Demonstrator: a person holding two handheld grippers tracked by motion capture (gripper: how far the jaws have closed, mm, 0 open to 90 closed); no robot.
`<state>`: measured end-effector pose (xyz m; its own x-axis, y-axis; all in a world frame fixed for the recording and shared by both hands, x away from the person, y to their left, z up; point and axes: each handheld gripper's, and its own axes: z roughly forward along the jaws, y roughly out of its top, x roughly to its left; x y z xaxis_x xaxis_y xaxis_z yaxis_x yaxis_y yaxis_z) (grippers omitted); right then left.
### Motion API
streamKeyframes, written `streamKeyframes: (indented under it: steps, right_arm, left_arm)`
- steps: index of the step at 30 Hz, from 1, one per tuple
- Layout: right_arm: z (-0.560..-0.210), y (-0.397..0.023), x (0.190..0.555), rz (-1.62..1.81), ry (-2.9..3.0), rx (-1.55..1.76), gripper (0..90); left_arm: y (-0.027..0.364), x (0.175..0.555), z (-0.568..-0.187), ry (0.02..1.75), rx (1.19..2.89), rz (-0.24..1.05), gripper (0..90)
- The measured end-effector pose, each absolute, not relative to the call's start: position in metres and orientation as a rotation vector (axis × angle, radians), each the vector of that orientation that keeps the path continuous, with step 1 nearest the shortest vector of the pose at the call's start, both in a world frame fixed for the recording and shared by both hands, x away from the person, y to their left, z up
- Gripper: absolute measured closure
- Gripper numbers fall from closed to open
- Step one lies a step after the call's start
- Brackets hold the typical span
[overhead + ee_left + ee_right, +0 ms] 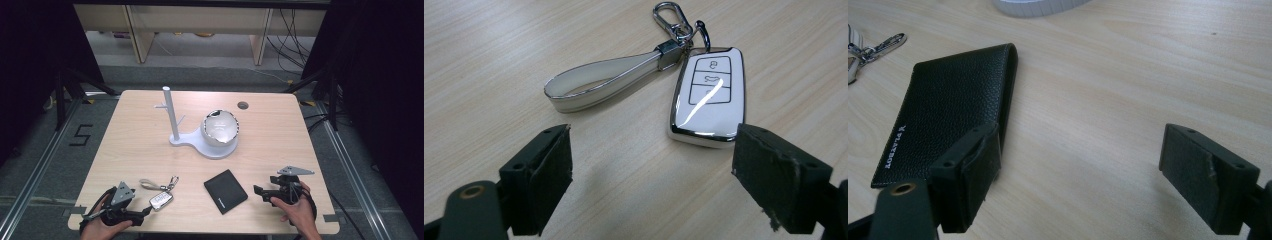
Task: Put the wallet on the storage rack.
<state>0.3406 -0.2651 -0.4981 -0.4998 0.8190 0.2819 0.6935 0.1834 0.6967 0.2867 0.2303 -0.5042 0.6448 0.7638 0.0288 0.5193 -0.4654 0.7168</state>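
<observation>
Both grippers rest at the near edge, jaws spread and empty. The left gripper faces the key fob, likely the approach to grasp it; next it must straddle the fob and close. The right gripper sits beside the wallet.

Glossy white key fob with chrome trim, grained black leather wallet, matt wood-grain table

Black tongs, grey three-cornered plates
</observation>
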Motion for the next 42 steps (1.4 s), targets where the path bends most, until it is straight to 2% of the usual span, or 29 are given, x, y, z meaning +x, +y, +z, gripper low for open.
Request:
streamKeyframes:
  steps: [19,26,34,37,38,42]
  right_arm:
    - [-0.495,-0.268,0.343,1.274,2.312,1.442,16.9]
    - [-0.491,-0.264,0.342,1.292,2.342,1.426,18.3]
    - [-0.488,-0.257,0.347,1.306,2.373,1.425,19.7]
    - [-0.487,-0.255,0.350,1.306,2.390,1.405,20.0]
    - [-0.486,-0.254,0.349,1.309,2.390,1.433,20.0]
    - [-0.486,-0.252,0.352,1.294,2.410,1.419,20.0]
  left_arm:
    - [0.222,0.285,-0.502,0.935,2.168,0.461,16.6]
    - [0.209,0.280,-0.497,0.919,2.144,0.406,17.5]
    - [0.183,0.281,-0.493,0.849,2.168,0.370,28.4]
    - [0.170,0.282,-0.494,0.840,2.140,0.343,35.9]
    - [0.167,0.284,-0.493,0.818,2.164,0.346,35.9]
    - [0.151,0.287,-0.492,0.766,2.187,0.333,46.2]
